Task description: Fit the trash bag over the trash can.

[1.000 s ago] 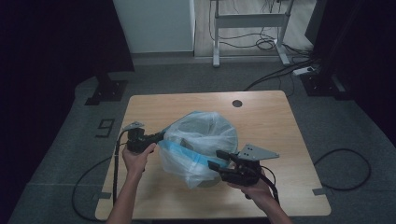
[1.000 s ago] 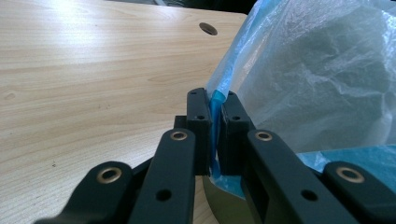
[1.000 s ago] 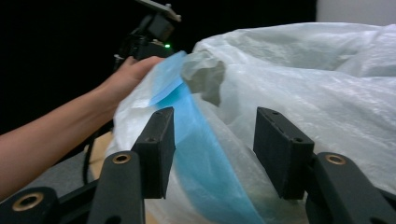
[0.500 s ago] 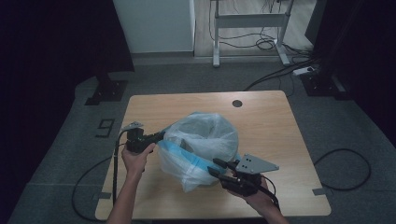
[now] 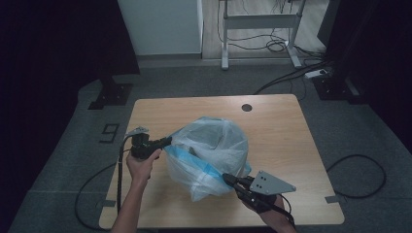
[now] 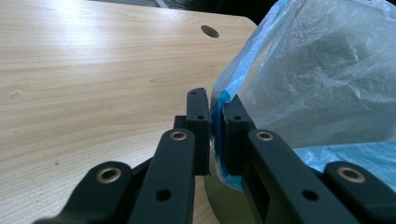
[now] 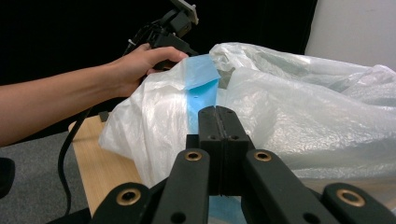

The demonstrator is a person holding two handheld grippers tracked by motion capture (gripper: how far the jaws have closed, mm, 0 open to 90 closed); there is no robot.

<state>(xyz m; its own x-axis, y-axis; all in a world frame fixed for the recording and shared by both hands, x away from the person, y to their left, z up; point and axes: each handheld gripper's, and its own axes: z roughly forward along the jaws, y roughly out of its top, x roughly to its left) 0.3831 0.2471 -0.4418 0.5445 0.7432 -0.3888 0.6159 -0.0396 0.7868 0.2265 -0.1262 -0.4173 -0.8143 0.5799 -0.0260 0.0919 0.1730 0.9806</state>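
Observation:
A translucent white plastic bag (image 5: 214,145) with a blue band stands puffed up in the middle of the wooden table (image 5: 282,121). A dark container shows faintly through it. My left gripper (image 5: 167,141) is at the bag's left side, shut on its blue-edged rim (image 6: 219,100). My right gripper (image 5: 227,178) is at the bag's near right edge. Its jaws have just been closing and now meet on the film by the blue band (image 7: 201,98). The bag (image 7: 303,107) bulges behind them. The hand (image 7: 140,65) holding the left gripper appears beyond the bag.
A round cable hole (image 5: 247,107) sits near the table's far edge. Cables (image 5: 359,174) trail over the grey floor on the right, and another runs down from the left gripper. A white desk frame (image 5: 257,29) stands at the back. A "9" mark (image 5: 110,132) lies left of the table.
My right gripper moved toward the table's near edge along the bag and its jaws closed. The left gripper and its hold stayed as they were.

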